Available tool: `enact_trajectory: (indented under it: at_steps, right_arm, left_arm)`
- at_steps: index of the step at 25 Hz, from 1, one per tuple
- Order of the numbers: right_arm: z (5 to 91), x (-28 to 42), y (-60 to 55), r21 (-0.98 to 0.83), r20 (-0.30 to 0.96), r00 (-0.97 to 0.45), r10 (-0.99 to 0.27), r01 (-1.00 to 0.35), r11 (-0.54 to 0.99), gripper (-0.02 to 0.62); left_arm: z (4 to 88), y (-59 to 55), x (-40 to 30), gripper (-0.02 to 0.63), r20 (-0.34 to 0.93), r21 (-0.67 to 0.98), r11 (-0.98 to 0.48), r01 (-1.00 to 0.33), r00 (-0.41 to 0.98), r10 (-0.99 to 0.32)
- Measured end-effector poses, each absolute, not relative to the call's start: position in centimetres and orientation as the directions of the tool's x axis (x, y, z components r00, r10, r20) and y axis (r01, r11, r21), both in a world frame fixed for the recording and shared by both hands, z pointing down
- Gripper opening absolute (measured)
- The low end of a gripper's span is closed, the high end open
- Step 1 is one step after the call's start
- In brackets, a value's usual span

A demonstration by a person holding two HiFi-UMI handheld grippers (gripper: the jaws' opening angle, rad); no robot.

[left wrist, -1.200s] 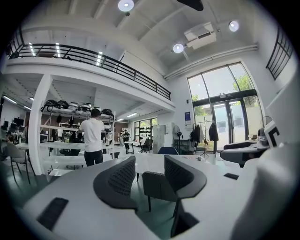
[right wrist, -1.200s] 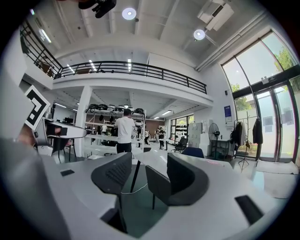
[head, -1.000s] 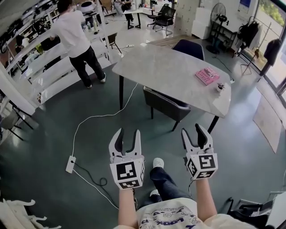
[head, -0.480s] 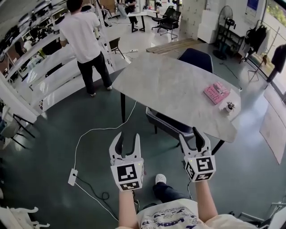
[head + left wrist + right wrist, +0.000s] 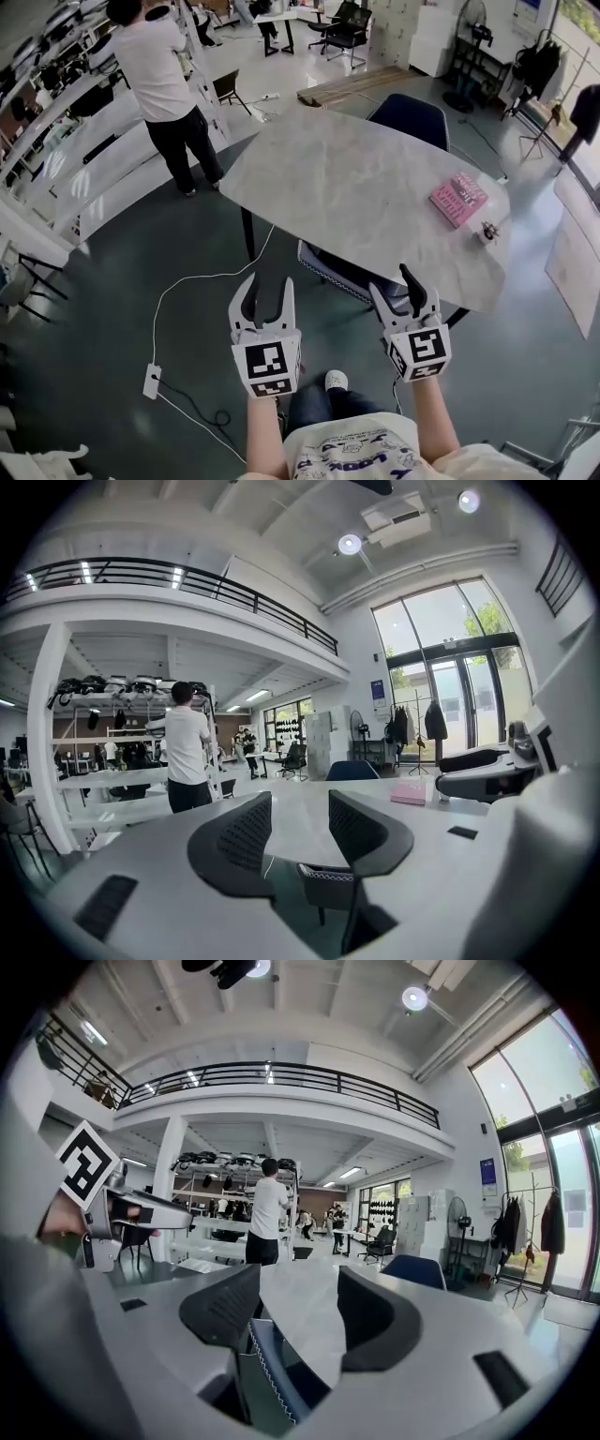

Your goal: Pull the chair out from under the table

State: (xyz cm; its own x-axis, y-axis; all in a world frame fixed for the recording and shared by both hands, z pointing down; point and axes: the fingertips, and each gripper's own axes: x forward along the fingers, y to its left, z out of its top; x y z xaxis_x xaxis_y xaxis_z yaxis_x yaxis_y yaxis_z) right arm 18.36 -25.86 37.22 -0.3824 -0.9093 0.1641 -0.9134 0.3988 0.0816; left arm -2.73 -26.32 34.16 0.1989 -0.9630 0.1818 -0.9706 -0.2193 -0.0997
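As the task stands: your approach looks done; the grasp and the pull are left.
Room: open workshop, white shelving point(image 5: 89, 141) at upper left.
Floor: smooth dark green floor point(image 5: 112, 272), with a white cable point(image 5: 187, 277) lying to your left.
Table: pale grey stone-look table point(image 5: 347, 178), centre frame.
Chair: dark grey padded chair with white stitching point(image 5: 336, 267), tucked under the table's near edge.
Right gripper point(image 5: 394, 283): spread, jaws just been opening, nothing pinched; the chair's back rim lies just ahead.
Left gripper point(image 5: 267, 281): spread, empty.
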Motion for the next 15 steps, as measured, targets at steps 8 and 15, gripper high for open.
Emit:
enact_trajectory:
  at_steps: [8,15]
  right_arm:
    - [40.0,18.2,-29.0,0.077,0.206,-0.386,-0.899,-0.91,0.408,0.279]
    - [41.2,16.4,-31.8,0.106,0.251,-0.349,-0.903,-0.917,0.384,0.29]
  left_arm:
    - [37.1,-32.0,-2.2,0.199,0.241,-0.091,-0.307,-0.947,0.278,-0.93]
    - [40.0,-37.9,-1.1,0.203,0.333,-0.084,-0.507,-0.858,0.455,-0.826]
